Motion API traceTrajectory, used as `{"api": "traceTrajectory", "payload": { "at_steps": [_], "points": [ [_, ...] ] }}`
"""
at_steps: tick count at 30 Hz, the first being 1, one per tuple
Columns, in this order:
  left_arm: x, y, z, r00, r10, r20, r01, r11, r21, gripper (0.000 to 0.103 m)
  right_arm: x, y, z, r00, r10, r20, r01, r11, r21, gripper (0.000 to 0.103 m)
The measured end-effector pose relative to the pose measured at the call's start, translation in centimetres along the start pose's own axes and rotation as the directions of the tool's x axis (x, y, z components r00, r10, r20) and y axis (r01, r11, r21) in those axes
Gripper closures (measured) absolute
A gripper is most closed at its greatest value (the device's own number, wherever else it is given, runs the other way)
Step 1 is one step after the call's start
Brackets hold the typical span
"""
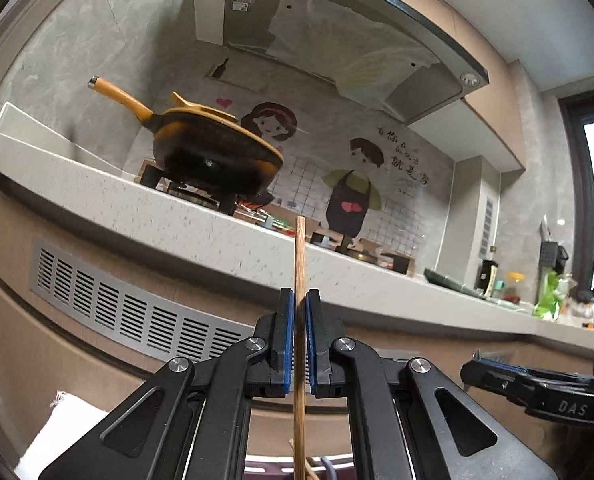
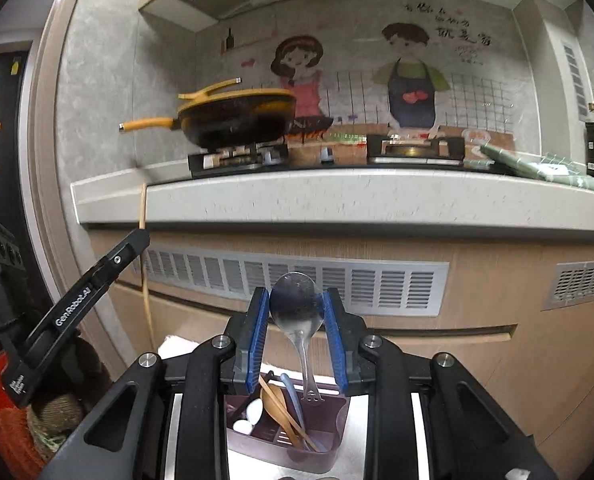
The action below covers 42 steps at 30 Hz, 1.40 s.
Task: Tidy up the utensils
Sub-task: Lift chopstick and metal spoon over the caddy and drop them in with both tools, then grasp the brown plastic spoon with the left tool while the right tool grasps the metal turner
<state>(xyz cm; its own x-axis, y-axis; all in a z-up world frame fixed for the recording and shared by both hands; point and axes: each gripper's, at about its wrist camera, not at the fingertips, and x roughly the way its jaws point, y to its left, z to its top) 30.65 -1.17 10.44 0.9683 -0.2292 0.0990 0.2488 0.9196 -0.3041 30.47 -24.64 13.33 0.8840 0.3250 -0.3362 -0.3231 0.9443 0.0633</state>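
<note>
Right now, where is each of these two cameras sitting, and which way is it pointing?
Left wrist: rides the left gripper, tilted up at the counter; its jaws pinch a chopstick.
Right wrist: rides the right gripper, facing the counter, above a purple utensil caddy; its jaws clamp a clear spoon.
Shared: yellow pan on the stove, cartoon couple wall sticker, and each view catches the other gripper.

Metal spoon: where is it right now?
In the right wrist view the metal spoon is clamped bowl-up in the right tool, above the purple utensil holder, in front of the counter.
</note>
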Motion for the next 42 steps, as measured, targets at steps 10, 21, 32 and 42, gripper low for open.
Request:
{"api": "traceTrajectory", "payload": {
  "at_steps": [10, 21, 32, 42],
  "points": [
    [3.5, 1.6, -6.4, 0.989, 0.018, -0.145, -0.018, 1.000, 0.003, 0.097, 4.0, -1.2, -3.8, 0.994, 0.021, -0.107, -0.015, 0.998, 0.053, 0.077],
    [1.3, 3.8, -9.6, 0.877, -0.030, -0.480, 0.020, 0.999, -0.025, 0.064, 5.5, -2.3, -10.1, 0.951, 0.053, -0.305, -0.027, 0.996, 0.089, 0.072],
    [-6.9, 4.0, -11.2, 0.738, 0.078, -0.670, -0.033, 0.996, 0.079, 0.060, 1.9, 2.1, -20.8, 0.844, 0.041, -0.535, -0.006, 0.998, 0.066, 0.070],
    [-8.7, 3.8, -13.9, 0.646, 0.082, -0.759, -0.054, 0.997, 0.062, 0.060, -3.4, 5.0, -24.2, 0.840, 0.042, -0.542, 0.006, 0.996, 0.085, 0.070]
  ]
}}
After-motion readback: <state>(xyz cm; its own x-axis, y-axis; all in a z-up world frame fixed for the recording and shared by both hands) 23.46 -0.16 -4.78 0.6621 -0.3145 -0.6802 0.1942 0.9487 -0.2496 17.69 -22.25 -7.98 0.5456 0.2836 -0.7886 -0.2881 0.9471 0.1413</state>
